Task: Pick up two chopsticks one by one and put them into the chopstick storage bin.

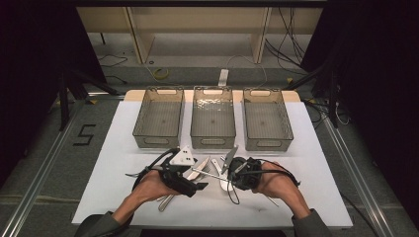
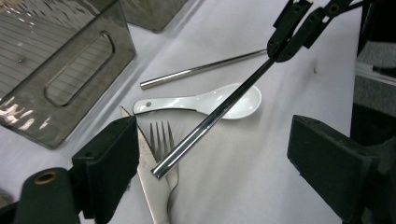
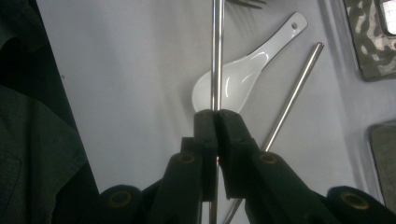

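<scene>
While pinching one steel chopstick (image 3: pixel 216 56) between pressed-together jaws, right gripper (image 3: pixel 217 114) holding it lifted over the white ceramic spoon (image 3: pixel 243 74), free end reaching toward the fork (image 2: pixel 161 135) and knife (image 2: pixel 149 182). Left gripper (image 2: pixel 215 154) standing spread wide around that free end, pads touching nothing. Risking a slip, likely: gripping a thin, smooth rod near one end, so any knock against the cutlery heap or the left jaws could be swivelling it in the pinch or dropping it onto the spoon. Crossing also over the second chopstick (image 2: pixel 201 70) lying flat on the white table (image 1: pixel 123 197), near the spoon. Long axis running straight out from the right jaws, slanting down toward the left gripper. Waiting beyond, three grey bins (image 1: pixel 213 138), well apart from the pile.
</scene>
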